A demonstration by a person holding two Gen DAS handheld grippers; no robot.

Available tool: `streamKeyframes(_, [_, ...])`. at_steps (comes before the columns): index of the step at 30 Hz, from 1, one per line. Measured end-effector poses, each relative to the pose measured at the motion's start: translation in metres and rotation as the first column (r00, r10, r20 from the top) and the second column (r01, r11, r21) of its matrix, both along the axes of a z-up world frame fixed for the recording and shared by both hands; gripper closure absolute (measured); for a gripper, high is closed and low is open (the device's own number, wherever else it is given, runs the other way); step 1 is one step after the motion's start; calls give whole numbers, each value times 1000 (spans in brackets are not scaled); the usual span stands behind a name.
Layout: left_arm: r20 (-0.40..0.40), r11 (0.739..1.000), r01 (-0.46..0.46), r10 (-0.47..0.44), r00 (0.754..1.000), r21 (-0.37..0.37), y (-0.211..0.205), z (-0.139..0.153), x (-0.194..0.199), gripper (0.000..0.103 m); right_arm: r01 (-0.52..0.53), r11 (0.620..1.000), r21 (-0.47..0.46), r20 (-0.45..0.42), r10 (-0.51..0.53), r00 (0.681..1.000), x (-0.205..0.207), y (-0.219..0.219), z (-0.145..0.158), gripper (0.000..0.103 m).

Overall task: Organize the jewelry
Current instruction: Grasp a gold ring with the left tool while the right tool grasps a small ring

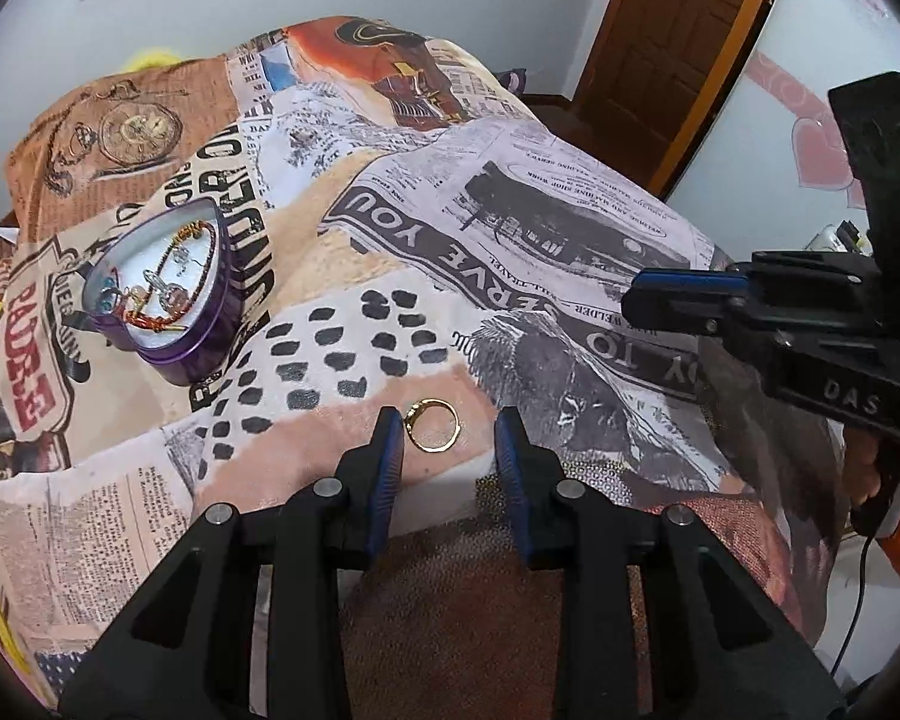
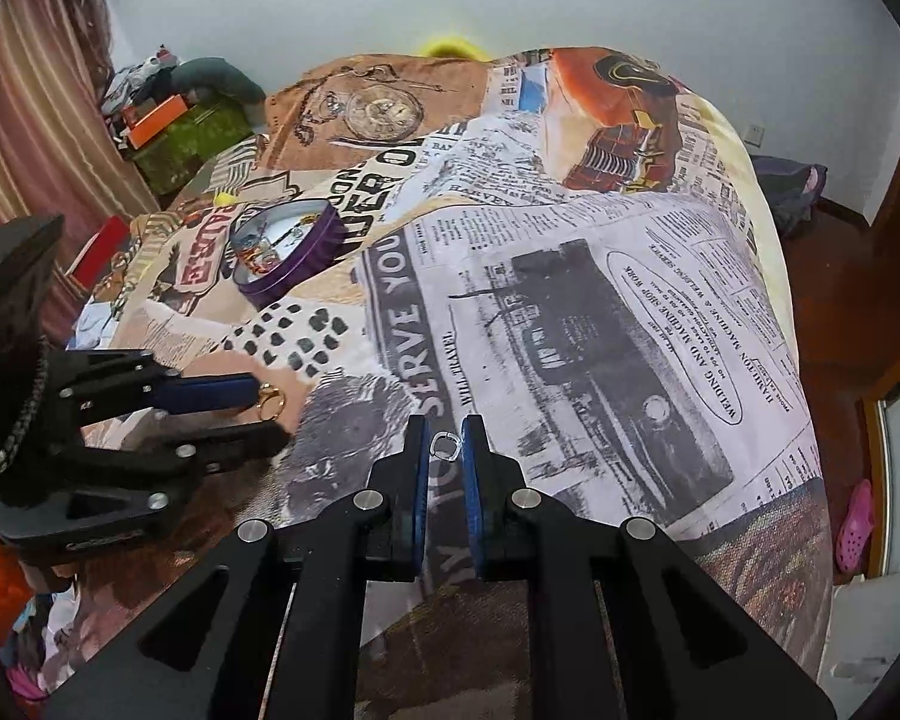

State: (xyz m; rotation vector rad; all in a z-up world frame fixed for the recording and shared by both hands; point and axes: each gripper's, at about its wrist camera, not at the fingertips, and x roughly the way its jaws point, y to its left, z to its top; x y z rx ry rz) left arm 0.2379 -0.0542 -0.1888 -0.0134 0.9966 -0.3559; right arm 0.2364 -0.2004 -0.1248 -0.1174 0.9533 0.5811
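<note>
Left gripper [image 1: 448, 429] hangs with its jaws at a narrow gap, straddling a gold ring [image 1: 431, 424] that lies flat on the bed cover [image 1: 570, 252]; in its own view the ring touches neither pad, though the side view from the other hand leaves contact at the upper fingertip uncertain. Right gripper [image 2: 446, 439] is nearly closed on a small silver ring [image 2: 446, 445], pinched at the very tips of its fingers [image 2: 417, 438]. The purple heart-shaped box [image 1: 168, 300], open and already holding chains and beads, sits well apart on the cover, up and to the left of both rings.

Hazards, as judged from this arrangement:
- The silver ring is held only at the fingertips; a quick swing or roll toward the box could let it pivot out and drop into the busy print, where it would be hard to find.
- The gold ring lies flat on soft fabric; closing on it may pinch the cloth, or tip the ring and flick it aside.
- The cover yields under pressure, so pressing down could roll the ring away.
- Both grippers work close together; crossing paths toward the box risks a collision.
</note>
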Motion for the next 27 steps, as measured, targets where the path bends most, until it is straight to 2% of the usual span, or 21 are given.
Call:
streamKeyframes(3, [-7, 1000, -19, 18, 1000, -10, 5, -2, 0, 87, -7, 1000, 6, 0, 7, 1000, -1, 4, 0, 93])
streamKeyframes(6, [-10, 999, -31, 30, 999, -32, 8, -2, 0, 87, -12, 1000, 16, 1, 12, 1000, -3, 8, 0, 93])
streamKeyframes(9, [6, 999, -32, 32, 999, -17, 7, 1, -3, 88, -23, 999, 22, 9, 22, 1000, -5, 15, 4, 93])
streamKeyframes(10, [15, 999, -32, 33, 999, -13, 7, 2, -5, 103, -27, 999, 23, 13, 26, 1000, -7, 18, 5, 93])
streamKeyframes(18, [32, 997, -66, 67, 997, -34, 29, 12, -9, 103, -59, 998, 37, 53, 57, 997, -8, 39, 20, 93])
streamKeyframes(20, [26, 998, -42, 44, 999, -51, 32, 15, -9, 103, -65, 997, 46, 57, 62, 996, -7, 43, 22, 93])
streamKeyframes(23, [49, 1000, -7, 8, 999, -7, 25, 21, -13, 101, -63, 997, 54, 60, 60, 996, -5, 46, 22, 93])
streamKeyframes(27, [65, 999, 8, -12, 998, 51, 15, 22, -12, 77, -59, 997, 49, 52, 57, 997, -2, 45, 19, 93])
